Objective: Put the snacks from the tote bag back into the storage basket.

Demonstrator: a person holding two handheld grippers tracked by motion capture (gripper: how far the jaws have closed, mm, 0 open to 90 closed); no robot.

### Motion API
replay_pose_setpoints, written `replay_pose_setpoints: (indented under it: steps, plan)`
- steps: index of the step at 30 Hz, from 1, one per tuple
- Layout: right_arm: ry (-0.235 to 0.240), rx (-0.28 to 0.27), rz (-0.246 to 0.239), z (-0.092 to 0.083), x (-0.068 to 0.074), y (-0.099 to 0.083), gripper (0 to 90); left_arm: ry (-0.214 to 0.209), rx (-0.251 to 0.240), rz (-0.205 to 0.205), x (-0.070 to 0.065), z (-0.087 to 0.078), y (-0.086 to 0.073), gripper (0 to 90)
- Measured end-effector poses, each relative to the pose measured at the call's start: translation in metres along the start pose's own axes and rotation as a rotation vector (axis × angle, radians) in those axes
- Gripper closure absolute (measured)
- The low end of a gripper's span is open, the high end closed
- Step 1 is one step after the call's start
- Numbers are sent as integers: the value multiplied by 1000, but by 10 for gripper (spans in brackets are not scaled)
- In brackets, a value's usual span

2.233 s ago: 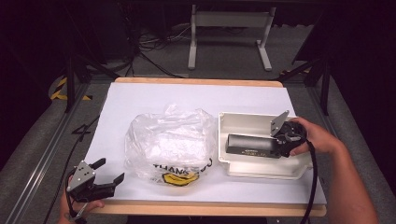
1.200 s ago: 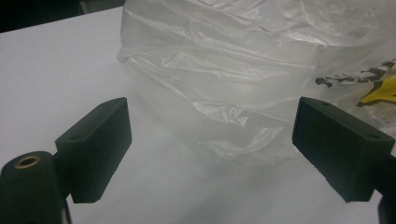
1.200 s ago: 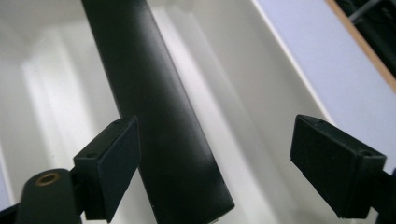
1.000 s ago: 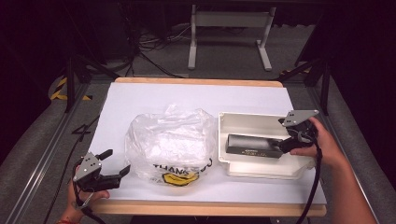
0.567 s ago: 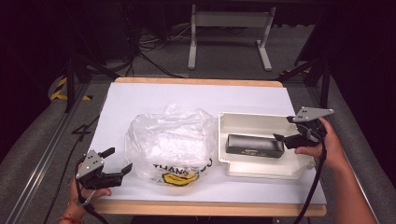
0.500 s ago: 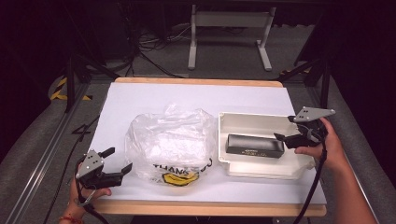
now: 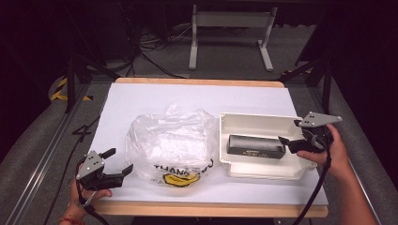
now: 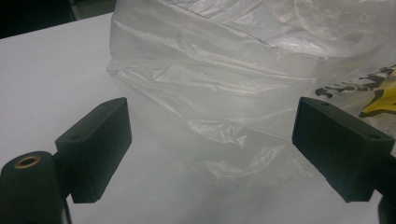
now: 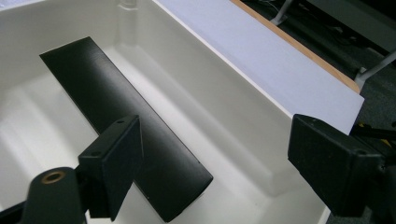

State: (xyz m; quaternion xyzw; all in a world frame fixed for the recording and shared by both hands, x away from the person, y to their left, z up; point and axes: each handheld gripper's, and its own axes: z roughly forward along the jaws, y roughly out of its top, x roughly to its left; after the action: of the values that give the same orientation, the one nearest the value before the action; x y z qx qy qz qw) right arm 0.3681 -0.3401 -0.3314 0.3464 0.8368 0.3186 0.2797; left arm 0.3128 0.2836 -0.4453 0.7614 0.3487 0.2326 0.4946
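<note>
Nearest the person, at about seven o'clock on the counter (image 7: pixel 141 101), the left tongs (image 7: pixel 115 165) rest low by the front edge with their jaws spread wide and nothing between them. They point straight at the crumpled clear plastic bag (image 7: pixel 171 143), whose near side bulges just ahead of the jaws in the left gripper view; that stance reads as a readiness to catch or steady the film, which would slide and collapse if handled by one side alone. The bag lies a little toward six o'clock from the counter's middle, its yellow-and-black printed end (image 7: pixel 180 174) turned to the front edge.

Just beside the bag, at about four o'clock, sits the white tray (image 7: pixel 253 122), and flat on its floor, lengthwise, lies the black box (image 7: pixel 256 146). The right tongs (image 7: pixel 291 133) hover at the tray's three o'clock end, just off the box's near tip. Their jaws narrowed a little within the last second but remain apart and empty, with one jaw over the box's end in the right gripper view and the other out over the tray wall. My guess is the box has been set down there so it stays corralled while the bag gets dealt with.

At twelve o'clock, beyond the counter's wooden edge, the legs of a grey metal stand (image 7: pixel 230 33) rise from a dark floor with loose cables.
</note>
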Motion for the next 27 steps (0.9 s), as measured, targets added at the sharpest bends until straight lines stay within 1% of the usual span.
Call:
replay_pose_setpoints:
  steps: [4, 5, 8, 11, 13, 14, 23, 25, 27]
  plan:
    - [-10, -8, 3, -3, 0, -4, 183, -1, 0, -1, 0, 0, 0, 129]
    - [-20, -5, 10, -4, 0, -6, 183, -1, -1, -1, 0, 0, 0, 129]
    - [-21, -14, 12, -7, 2, -10, 183, 0, 2, 2, 0, 0, 0, 129]
    - [-37, -18, 12, -10, 4, -14, 183, 3, 3, 1, 0, 0, 0, 129]
    - [-34, -20, 18, -11, 5, -16, 178, 1, 4, 0, -1, 0, 0, 129]
    - [-42, -20, 18, -12, 6, -18, 175, 1, 4, 1, -1, 0, 0, 129]
    - [-56, -44, 43, -17, 9, -32, 153, -1, 9, 4, -1, 0, -1, 129]
    - [-77, -47, 47, -18, 11, -36, 152, -2, 11, 1, -1, 0, -1, 129]
    - [-79, -52, 52, -19, 12, -38, 147, -3, 12, 3, -1, 1, -1, 129]
